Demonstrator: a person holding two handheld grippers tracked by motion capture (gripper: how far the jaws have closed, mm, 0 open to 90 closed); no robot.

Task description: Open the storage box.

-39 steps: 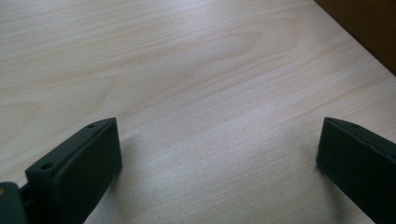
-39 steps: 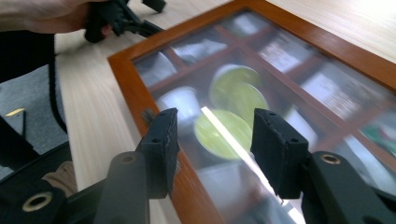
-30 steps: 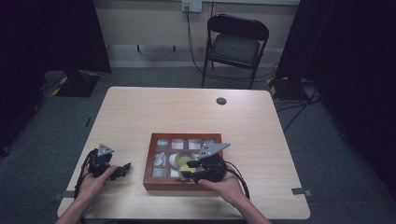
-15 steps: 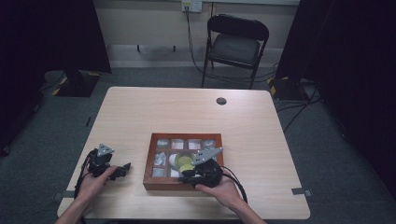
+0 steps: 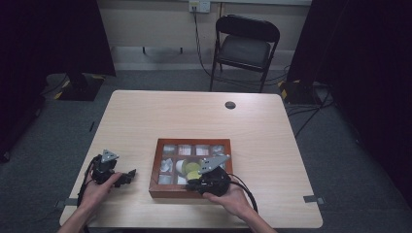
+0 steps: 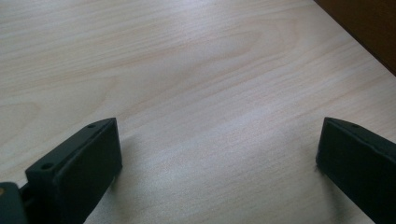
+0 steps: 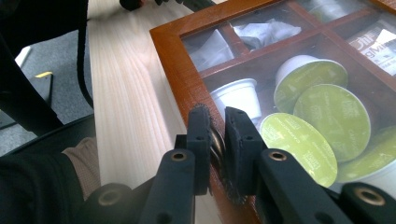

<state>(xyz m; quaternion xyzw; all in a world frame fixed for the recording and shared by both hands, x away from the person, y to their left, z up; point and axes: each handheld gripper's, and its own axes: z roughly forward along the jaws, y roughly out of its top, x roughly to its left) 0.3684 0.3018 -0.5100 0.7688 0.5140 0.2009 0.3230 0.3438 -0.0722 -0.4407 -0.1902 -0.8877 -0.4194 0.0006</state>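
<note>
Two tongs: left tongs point(image 6: 217, 154) spread over bare table point(image 6: 187, 70); right tongs point(image 7: 217, 140) pinch box point(image 7: 177, 60) latch point(image 7: 216, 142).

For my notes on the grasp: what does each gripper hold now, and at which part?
The right gripper is shut on a small metal pull at the near front edge of the wooden box. The left gripper is open over the table, holding nothing.

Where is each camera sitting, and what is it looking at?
High view: above the table, looking down; both hands and forearms show.
Left gripper view: on the left gripper, facing bare table; open jaws show.
Right gripper view: on the right gripper, jaws shut on a latch at the box's edge.
Shared: the box shows in high and right views.
</note>
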